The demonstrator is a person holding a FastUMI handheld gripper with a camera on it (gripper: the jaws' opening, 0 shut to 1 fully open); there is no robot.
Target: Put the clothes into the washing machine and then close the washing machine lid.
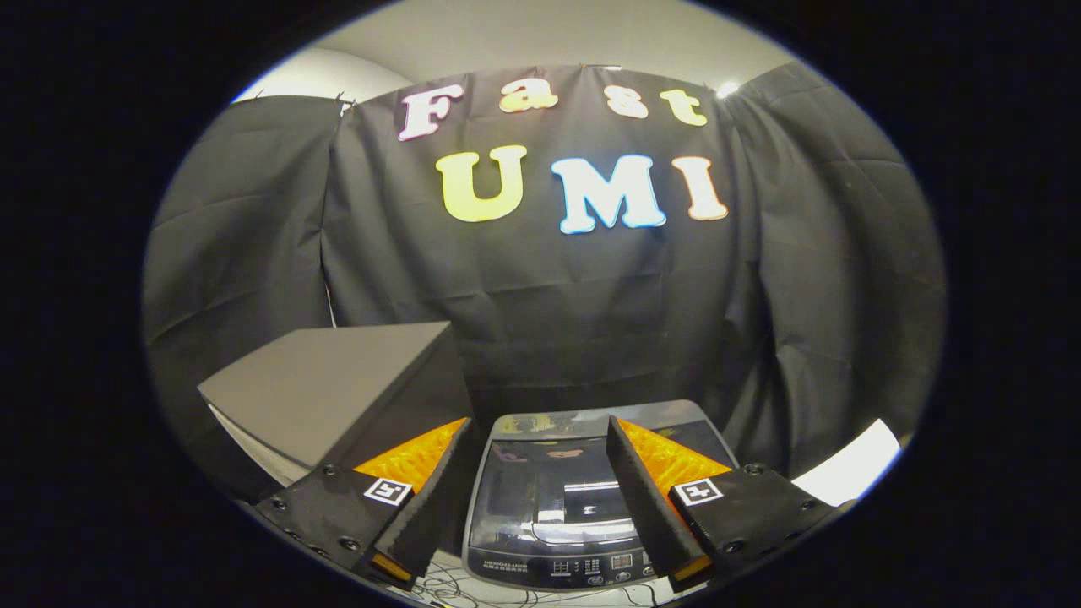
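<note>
Gripper view: gripper (pixel 536 498) is seen spread wide, nothing held btwn the fingers, no contact w/ anything. Washing machine (pixel 583 507) is seen thru the gap btwn the fingers, just ahead and below; right finger (pixel 650 498) overlaps its right side in the view, left finger (pixel 422 498) sits beside its left edge. Lid (pixel 557 498) is down flat, glossy dark, w/ reflections on it. Control panel (pixel 583 567) runs along the machine's front edge; buttons and a small display are made out, too small to read. Clothes can't be located. Thin cables (pixel 473 591) are seen lying on the pale floor by the machine's front left corner. Grey box (pixel 329 388) stands left of the machine, beyond the left finger, top face tilted in the view. White sheet-like object (pixel 853 473) is seen to the right, beyond the right finger; can't tell what it is. Black cloth wall (pixel 591 321) hangs right behind the machine.
</note>
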